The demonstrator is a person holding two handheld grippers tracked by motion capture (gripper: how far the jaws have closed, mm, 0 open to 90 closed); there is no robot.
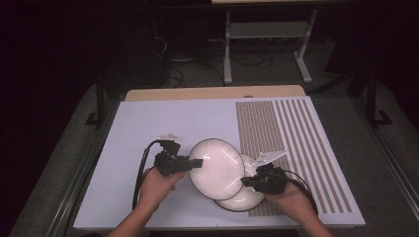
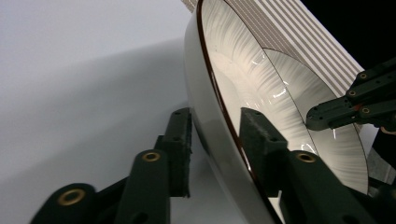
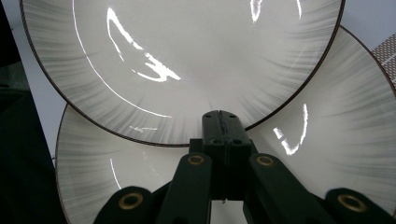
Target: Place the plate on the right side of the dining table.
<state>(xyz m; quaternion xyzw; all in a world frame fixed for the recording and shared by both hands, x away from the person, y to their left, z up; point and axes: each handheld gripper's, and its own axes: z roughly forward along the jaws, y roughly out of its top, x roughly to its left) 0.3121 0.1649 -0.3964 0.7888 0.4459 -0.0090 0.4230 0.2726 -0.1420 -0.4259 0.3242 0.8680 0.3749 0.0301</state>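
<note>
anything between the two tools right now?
Yes: the upper plate, its rim clamped by the left tool and touched by the shut right tool. It overlaps the lower plate. Clearest in the high view.

White mat [image 1: 148, 123] — brown-striped patch [image 1: 291, 143] at right.

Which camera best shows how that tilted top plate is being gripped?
The left gripper view: the left gripper has one jaw on each side of the upper plate at its rim. The high view shows that plate whole but the grip small. The right gripper view shows its face behind the right gripper, whose jaws are shut.
</note>
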